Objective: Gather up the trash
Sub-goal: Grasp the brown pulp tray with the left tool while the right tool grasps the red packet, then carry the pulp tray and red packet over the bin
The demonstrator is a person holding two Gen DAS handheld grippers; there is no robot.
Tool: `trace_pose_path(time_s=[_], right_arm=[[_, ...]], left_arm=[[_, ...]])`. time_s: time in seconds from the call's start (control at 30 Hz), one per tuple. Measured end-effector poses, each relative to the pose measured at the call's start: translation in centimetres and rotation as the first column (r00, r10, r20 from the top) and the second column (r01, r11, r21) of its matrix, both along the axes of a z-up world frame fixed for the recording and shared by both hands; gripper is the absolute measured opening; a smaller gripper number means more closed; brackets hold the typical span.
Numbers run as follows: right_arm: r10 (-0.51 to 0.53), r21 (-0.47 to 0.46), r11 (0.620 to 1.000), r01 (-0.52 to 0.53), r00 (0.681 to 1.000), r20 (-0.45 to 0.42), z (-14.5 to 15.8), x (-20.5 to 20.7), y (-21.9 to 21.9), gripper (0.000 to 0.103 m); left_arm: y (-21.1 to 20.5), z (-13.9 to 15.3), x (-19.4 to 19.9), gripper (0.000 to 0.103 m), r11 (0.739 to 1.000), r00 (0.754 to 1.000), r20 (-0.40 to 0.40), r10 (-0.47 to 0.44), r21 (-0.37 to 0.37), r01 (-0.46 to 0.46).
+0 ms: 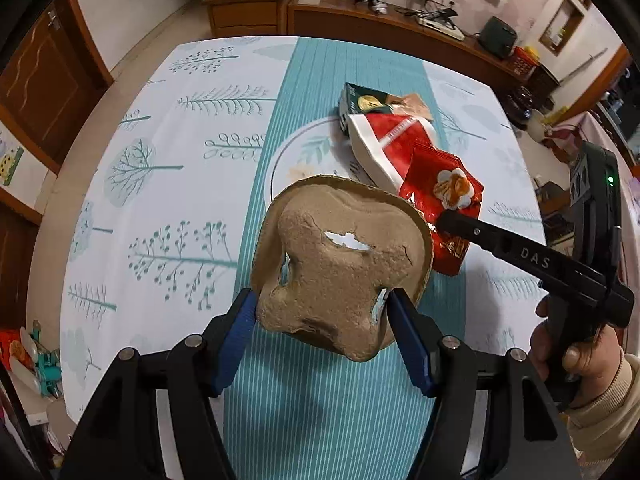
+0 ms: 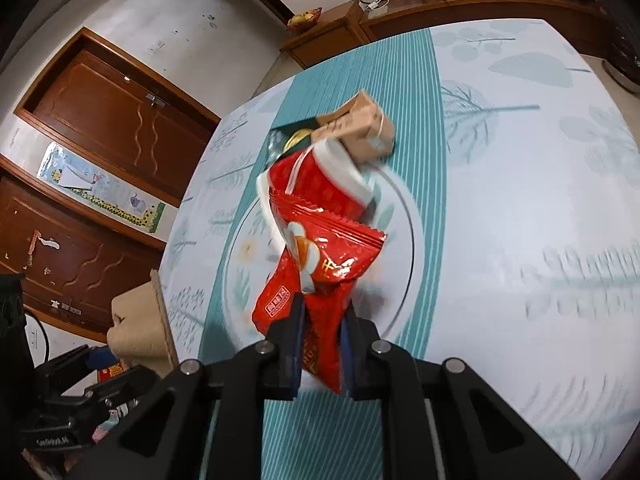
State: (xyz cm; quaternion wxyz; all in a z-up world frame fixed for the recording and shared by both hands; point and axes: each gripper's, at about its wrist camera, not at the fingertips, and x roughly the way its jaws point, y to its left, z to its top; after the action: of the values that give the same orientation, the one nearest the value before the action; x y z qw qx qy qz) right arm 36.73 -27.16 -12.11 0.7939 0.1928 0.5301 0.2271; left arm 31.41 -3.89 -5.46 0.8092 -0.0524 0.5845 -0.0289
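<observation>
My left gripper (image 1: 322,300) is shut on a torn brown pulp cup tray (image 1: 340,264) and holds it above the table. My right gripper (image 2: 322,312) is shut on a red snack wrapper (image 2: 320,264), also seen in the left wrist view (image 1: 444,196). Under it lie a larger red-and-white bag (image 1: 384,140), a dark green packet (image 1: 364,100) and a small brown carton (image 2: 360,128), piled on a white plate (image 2: 404,240) whose rim also shows in the left wrist view (image 1: 280,156). The pulp tray shows at the left of the right wrist view (image 2: 136,328).
The table carries a white tree-print cloth (image 1: 160,160) with a teal striped runner (image 1: 320,420). A wooden sideboard (image 1: 400,28) with cables and devices stands beyond the far edge. Brown doors (image 2: 112,120) are at the left.
</observation>
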Motion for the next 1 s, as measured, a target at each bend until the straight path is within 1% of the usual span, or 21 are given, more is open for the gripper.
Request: trace_pose_path(time_s=[0.13, 0.27, 0.4, 0.47, 0.57, 0.67, 0.77, 0.8, 0.9, 1.0], right_arm=[[-0.020, -0.003, 1.000, 0.020, 0.999, 0.025, 1.8, -4.0, 0.3, 0.013], [-0.063, -0.020, 0.998, 0.064, 0.996, 0.061, 4.2, -9.3, 0.9, 0.013], [-0.141, -0.039, 0.989, 0.145, 0.986, 0.088, 6.4, -15.5, 2.0, 0.013], [-0.193, -0.045, 0.979, 0.199, 0.976, 0.102, 7.5, -19.1, 2.7, 0.013], [-0.248, -0.071, 0.964, 0.257, 0.962, 0.118, 8.6, -24.4, 4.1, 0.013], [-0.287, -0.099, 0.949, 0.298, 0.951, 0.117, 8.7, -29.3, 5.8, 0.013], [-0.320, -0.106, 0.938, 0.331, 0.941, 0.106, 8.3, -33.9, 7.4, 0.013], [-0.328, -0.110, 0.935, 0.338, 0.939, 0.104, 8.2, -34.8, 7.7, 0.013], [-0.352, -0.127, 0.924, 0.361, 0.932, 0.086, 7.7, -37.6, 8.6, 0.013], [-0.370, -0.147, 0.915, 0.376, 0.927, 0.065, 7.2, -40.0, 9.0, 0.013]], left_arm=[[0.2, 0.9, -3.0, 0.065, 0.998, 0.999, 0.013, -0.050, -0.034, 0.051], [0.4, 2.2, -6.6, 0.065, 0.989, 0.990, 0.046, -0.133, -0.066, 0.136], [1.5, 3.5, -10.9, 0.065, 0.966, 0.969, 0.077, -0.233, -0.097, 0.240], [2.1, 4.1, -13.4, 0.065, 0.950, 0.955, 0.090, -0.282, -0.111, 0.291], [2.9, 4.7, -16.7, 0.065, 0.929, 0.935, 0.107, -0.339, -0.115, 0.351], [3.7, 5.2, -20.1, 0.065, 0.904, 0.907, 0.127, -0.401, -0.108, 0.415], [4.0, 5.1, -22.5, 0.065, 0.880, 0.884, 0.119, -0.451, -0.105, 0.463], [4.1, 4.9, -23.4, 0.065, 0.871, 0.876, 0.107, -0.470, -0.104, 0.480], [4.0, 4.4, -25.3, 0.065, 0.855, 0.861, 0.078, -0.502, -0.109, 0.508], [3.5, 3.9, -26.7, 0.065, 0.842, 0.849, 0.061, -0.524, -0.115, 0.528]])
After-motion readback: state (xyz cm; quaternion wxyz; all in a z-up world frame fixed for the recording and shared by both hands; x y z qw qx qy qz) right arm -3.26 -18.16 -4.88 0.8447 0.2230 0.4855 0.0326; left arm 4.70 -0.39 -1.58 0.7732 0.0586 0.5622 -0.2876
